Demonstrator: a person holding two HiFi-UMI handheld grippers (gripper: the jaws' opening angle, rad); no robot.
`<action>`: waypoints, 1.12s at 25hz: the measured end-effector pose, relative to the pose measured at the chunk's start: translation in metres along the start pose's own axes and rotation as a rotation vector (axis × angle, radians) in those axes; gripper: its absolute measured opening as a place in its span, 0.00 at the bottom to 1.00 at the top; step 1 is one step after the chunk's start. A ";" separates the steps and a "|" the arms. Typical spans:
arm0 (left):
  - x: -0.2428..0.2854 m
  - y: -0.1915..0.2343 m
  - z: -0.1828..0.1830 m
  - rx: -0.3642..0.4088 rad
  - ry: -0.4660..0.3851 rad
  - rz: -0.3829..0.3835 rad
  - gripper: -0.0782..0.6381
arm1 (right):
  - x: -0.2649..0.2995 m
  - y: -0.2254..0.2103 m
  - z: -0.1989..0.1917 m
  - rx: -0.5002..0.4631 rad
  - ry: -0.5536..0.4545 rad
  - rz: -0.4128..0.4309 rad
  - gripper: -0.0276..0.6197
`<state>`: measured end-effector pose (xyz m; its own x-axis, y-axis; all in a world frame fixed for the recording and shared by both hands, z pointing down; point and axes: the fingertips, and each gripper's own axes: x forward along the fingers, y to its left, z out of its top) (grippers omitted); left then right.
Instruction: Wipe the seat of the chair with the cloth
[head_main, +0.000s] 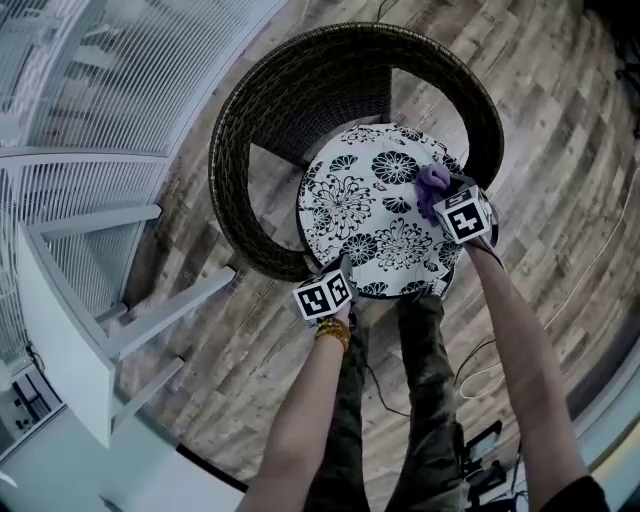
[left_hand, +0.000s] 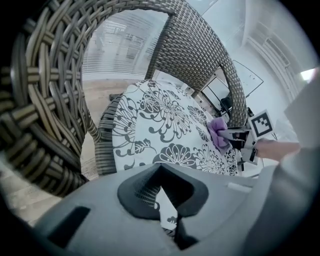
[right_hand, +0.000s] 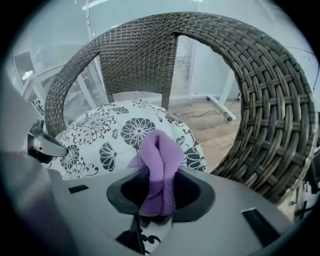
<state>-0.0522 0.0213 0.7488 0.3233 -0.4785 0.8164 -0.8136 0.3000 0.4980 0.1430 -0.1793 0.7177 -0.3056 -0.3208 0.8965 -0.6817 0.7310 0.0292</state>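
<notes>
1. My left gripper (left_hand: 165, 202): jaws pinched on the seat (head_main: 350, 205) at its front edge, tips mostly hidden by the housing.
2. My right gripper (right_hand: 157, 200): clamped on the purple cloth (right_hand: 159, 155), which touches the seat's right side; the cloth's lower end is hidden.
3. Wicker chair (head_main: 280, 100).

Purple cloth (right_hand: 156, 160), white seat (head_main: 360, 200) with black flower print, dark brown woven wicker chair (head_main: 290, 90), grey-brown plank floor (head_main: 560, 150)
</notes>
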 end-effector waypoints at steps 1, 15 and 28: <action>-0.001 0.001 0.000 0.002 0.002 0.006 0.13 | -0.002 -0.003 0.000 0.000 0.010 -0.031 0.23; -0.001 -0.002 -0.001 0.028 -0.025 -0.003 0.13 | -0.060 0.055 0.071 0.124 -0.364 0.233 0.24; -0.003 -0.003 0.000 0.042 -0.033 -0.021 0.13 | 0.020 0.222 0.126 0.113 -0.197 0.590 0.24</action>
<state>-0.0509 0.0218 0.7443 0.3256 -0.5112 0.7954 -0.8262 0.2552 0.5022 -0.0977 -0.0991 0.6862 -0.7605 0.0040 0.6493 -0.4241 0.7542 -0.5014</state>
